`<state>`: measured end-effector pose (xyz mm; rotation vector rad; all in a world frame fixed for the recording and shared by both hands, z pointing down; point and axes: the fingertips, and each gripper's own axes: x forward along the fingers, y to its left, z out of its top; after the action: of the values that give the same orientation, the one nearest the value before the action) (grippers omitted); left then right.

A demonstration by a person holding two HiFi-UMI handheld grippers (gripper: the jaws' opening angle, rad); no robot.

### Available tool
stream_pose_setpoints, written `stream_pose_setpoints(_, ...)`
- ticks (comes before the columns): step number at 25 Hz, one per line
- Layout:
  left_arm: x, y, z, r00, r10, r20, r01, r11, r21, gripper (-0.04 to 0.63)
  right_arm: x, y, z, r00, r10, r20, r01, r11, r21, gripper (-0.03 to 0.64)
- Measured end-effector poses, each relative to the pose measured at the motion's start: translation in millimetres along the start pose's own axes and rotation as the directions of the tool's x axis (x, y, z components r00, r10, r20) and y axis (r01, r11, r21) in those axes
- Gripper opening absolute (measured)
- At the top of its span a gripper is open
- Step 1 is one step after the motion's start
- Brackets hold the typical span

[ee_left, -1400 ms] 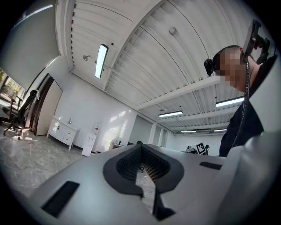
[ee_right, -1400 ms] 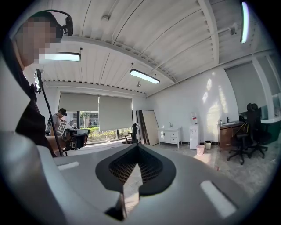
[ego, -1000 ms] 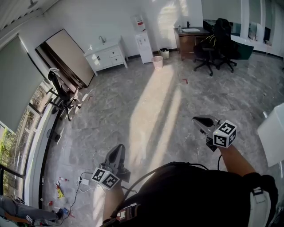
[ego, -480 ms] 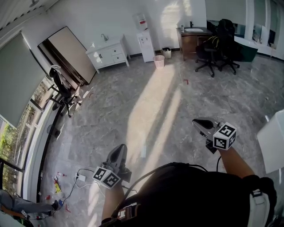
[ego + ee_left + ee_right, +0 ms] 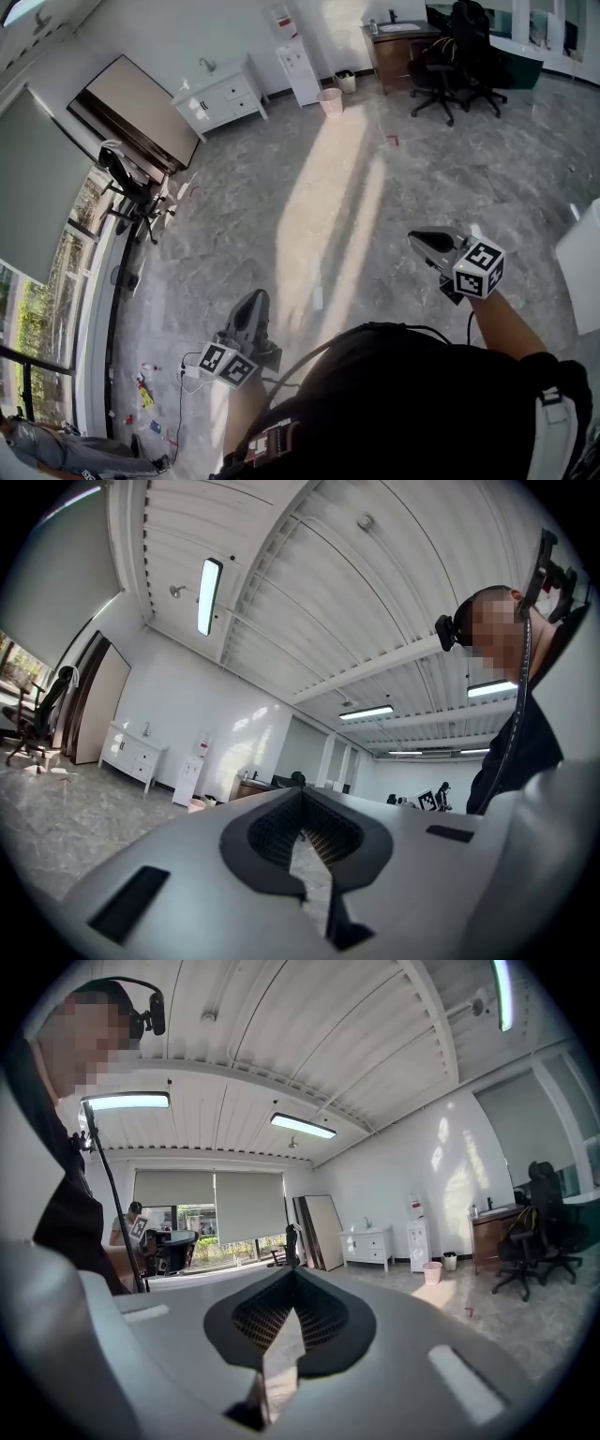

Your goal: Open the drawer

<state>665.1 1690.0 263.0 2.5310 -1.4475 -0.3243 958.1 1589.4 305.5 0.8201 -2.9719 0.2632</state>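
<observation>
- white cabinet [image 5: 223, 97], upper left of the frame, against the wall. We take its front drawers for the task's thing. It is too far off to tell whether they are shut.
- left gripper [image 5: 254, 300], lower centre-left. The jaws are pressed together with nothing between them. We judge it is held level and idle because nothing is within reach yet. The cabinet lies well apart, above its tip across the bare floor [image 5: 328, 187].
- right gripper [image 5: 419, 241], centre right. The jaws are likewise together and empty. The cabinet is well apart, towards the upper left.
- white unit [image 5: 583, 277], at the right edge. It is cut off, so we cannot tell whether it has drawers.
</observation>
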Motion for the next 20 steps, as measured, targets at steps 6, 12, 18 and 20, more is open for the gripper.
stream_pose_setpoints(6, 20.9, 47.5, 4.4, 0.998, -0.064, 0.005, 0.064, 0.998, -0.008, 0.000, 37.4, -11.2, 5.4, 0.999, -0.051, 0.004, 0.051, 0.998, -0.022, 0.002)
stream_pose_setpoints(12, 21.9, 131.1, 41.2, 0.993, -0.116, 0.017, 0.116, 0.993, -0.009, 0.000, 114.1, 3.9, 28.2, 0.995, -0.097, 0.007, 0.097, 0.995, -0.037, 0.002)
stream_pose_setpoints(18, 20.3, 225.7, 78.2, 0.989, -0.148, 0.026, 0.148, 0.989, -0.021, 0.000, 207.0, 15.0, 54.5, 0.991, -0.132, 0.011, 0.133, 0.990, -0.051, 0.002)
stream_pose_setpoints(20, 15.4, 255.9, 83.2, 0.989, -0.148, 0.025, 0.149, 0.989, -0.015, 0.000, 237.5, 18.6, 57.1, 0.990, -0.138, 0.015, 0.139, 0.989, -0.054, 0.002)
